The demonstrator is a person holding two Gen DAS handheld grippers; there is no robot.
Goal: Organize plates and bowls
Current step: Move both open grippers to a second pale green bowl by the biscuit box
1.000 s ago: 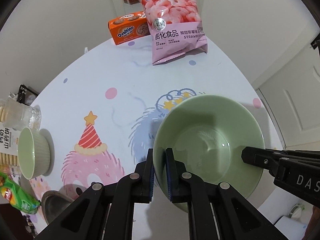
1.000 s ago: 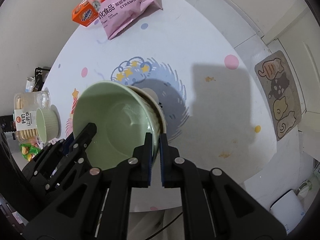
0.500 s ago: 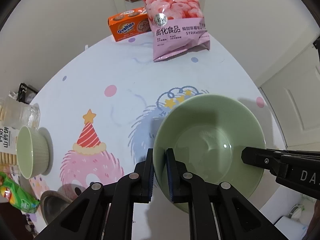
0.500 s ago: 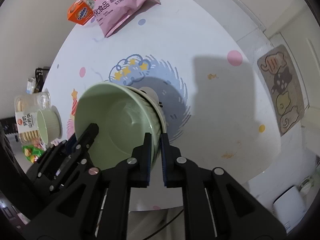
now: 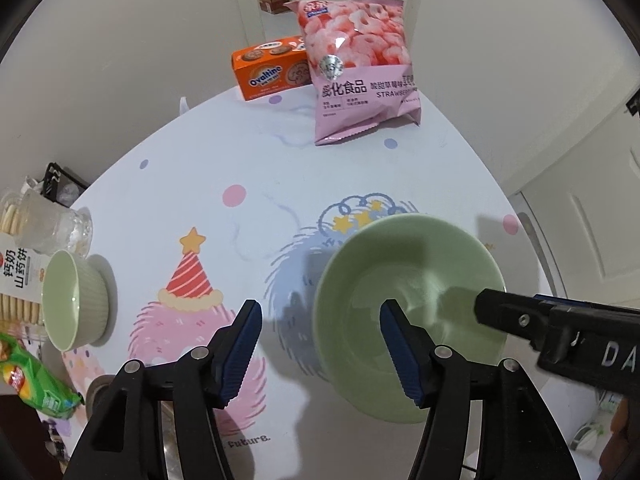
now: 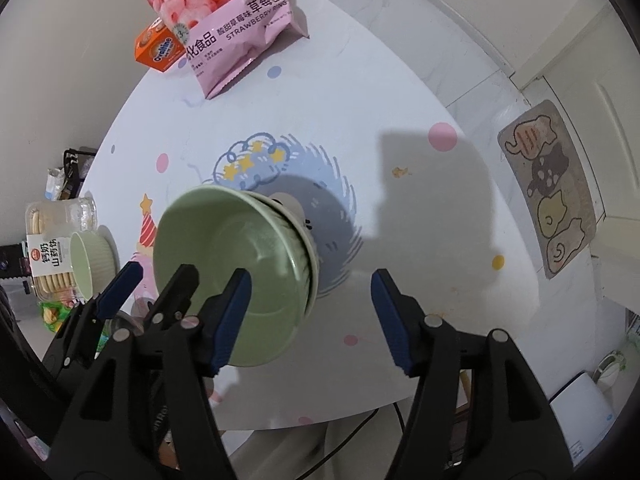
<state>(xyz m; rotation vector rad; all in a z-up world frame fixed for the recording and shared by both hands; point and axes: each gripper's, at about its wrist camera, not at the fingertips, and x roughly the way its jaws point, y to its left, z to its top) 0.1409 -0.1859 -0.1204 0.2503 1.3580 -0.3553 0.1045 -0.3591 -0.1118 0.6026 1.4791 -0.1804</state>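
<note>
A large green bowl [image 5: 408, 300] [image 6: 232, 280] sits nested on another bowl [image 6: 308, 236] on the patterned table. My left gripper [image 5: 320, 344] is open, its jaws straddling the bowl's near-left rim without gripping it. My right gripper [image 6: 310, 316] is open, its jaws either side of the bowl's right rim; one of its fingers [image 5: 520, 316] shows over the bowl in the left wrist view. A small ribbed green bowl [image 5: 72, 304] [image 6: 90, 260] stands at the table's left edge.
A pink strawberry snack bag [image 5: 360, 68] and an orange Ovaltine box [image 5: 272, 68] stand at the far side. A biscuit pack [image 5: 16, 280], a glass [image 5: 56, 224] and a green packet [image 5: 36, 384] crowd the left edge. A metal item [image 5: 100, 392] lies near the front left.
Both grippers were shut on the large green bowl's rim; both have opened and let it go. The bowl rests on the lower bowl.
</note>
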